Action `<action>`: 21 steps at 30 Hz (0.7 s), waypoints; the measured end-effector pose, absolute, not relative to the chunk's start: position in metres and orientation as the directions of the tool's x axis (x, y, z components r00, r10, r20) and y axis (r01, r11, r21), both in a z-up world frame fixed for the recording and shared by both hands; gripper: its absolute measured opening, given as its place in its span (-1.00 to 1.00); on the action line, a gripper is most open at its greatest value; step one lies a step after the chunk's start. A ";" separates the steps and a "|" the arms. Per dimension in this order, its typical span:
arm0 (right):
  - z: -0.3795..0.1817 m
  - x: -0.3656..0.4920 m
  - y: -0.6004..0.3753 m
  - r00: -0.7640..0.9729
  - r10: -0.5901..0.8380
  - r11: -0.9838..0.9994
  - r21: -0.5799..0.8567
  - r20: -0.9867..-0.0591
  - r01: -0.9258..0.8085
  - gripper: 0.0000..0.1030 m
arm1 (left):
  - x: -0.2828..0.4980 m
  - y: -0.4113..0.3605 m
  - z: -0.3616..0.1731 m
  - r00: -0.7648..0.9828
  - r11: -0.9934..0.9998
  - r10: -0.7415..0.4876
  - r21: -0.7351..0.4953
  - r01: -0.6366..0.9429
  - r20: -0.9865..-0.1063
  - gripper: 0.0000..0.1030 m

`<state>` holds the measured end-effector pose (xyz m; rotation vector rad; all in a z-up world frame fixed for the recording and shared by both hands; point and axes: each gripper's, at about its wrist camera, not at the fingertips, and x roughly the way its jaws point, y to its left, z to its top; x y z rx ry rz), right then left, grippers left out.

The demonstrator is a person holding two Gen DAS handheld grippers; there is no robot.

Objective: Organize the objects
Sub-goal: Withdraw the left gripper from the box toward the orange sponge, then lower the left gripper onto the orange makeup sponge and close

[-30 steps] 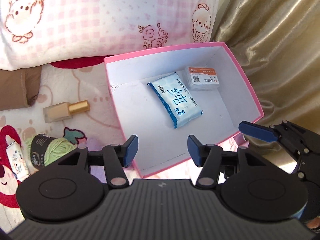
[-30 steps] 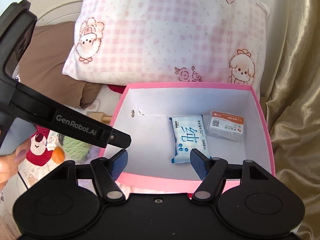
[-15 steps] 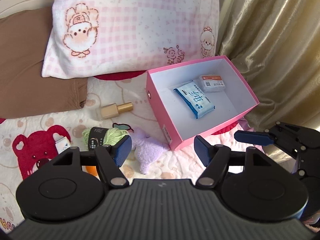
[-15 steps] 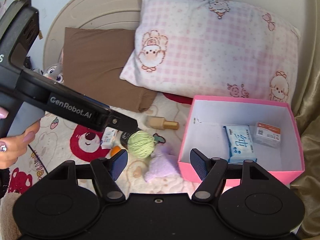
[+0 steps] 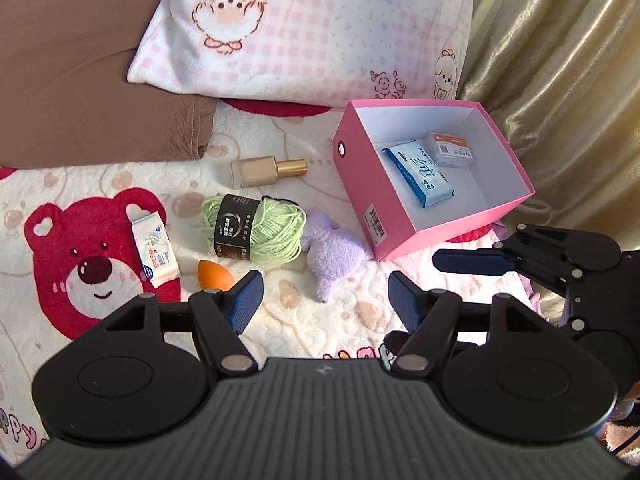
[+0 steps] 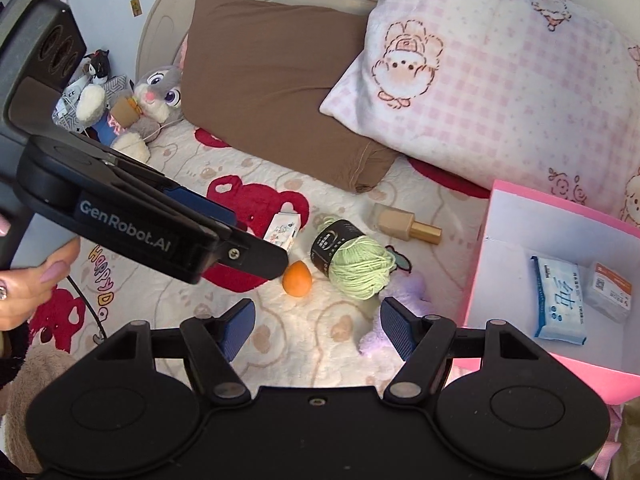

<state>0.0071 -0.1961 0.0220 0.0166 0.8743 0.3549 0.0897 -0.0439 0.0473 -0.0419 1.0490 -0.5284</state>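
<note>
A pink box [image 5: 360,184] [image 6: 492,208] lies on the bed at the right, holding a blue wipes pack [image 5: 418,176] [image 6: 560,300] and a small clear box with an orange label [image 5: 450,150] [image 6: 610,292]. Left of it on the blanket lie a green yarn ball [image 5: 256,226] [image 6: 356,260], a purple plush [image 5: 332,248] [image 6: 404,292], an orange sponge [image 5: 212,274] [image 6: 297,279], a beige bottle [image 5: 266,170] [image 6: 406,224] and a white wipes pack [image 5: 154,250] [image 6: 282,232]. My left gripper [image 5: 322,302] is open and empty above the blanket. My right gripper [image 6: 316,328] is open and empty.
A pink checked pillow [image 5: 312,28] [image 6: 500,80] and a brown pillow [image 5: 80,64] [image 6: 272,96] lie at the back. A gold curtain [image 5: 560,60] hangs at the right. Plush toys [image 6: 132,108] sit at the far left by the headboard.
Both grippers have pulled back from the pink box and swung left. The loose items on the blanket have come into view. Both stay open and empty.
</note>
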 end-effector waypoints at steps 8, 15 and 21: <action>-0.008 0.030 -0.166 0.529 0.354 0.912 0.160 -0.771 -0.378 0.43 | 0.104 -0.022 -0.004 0.386 0.888 -0.435 -0.316 0.334 -0.814 0.31; -0.050 0.053 -0.145 0.525 0.369 0.895 0.141 -0.767 -0.424 0.43 | 0.102 -0.014 -0.024 0.428 0.895 -0.417 -0.281 0.346 -0.802 0.28; -0.076 0.064 -0.140 0.586 0.367 0.892 0.094 -0.723 -0.442 0.43 | 0.115 -0.001 -0.053 0.435 0.905 -0.418 -0.324 0.277 -0.797 0.27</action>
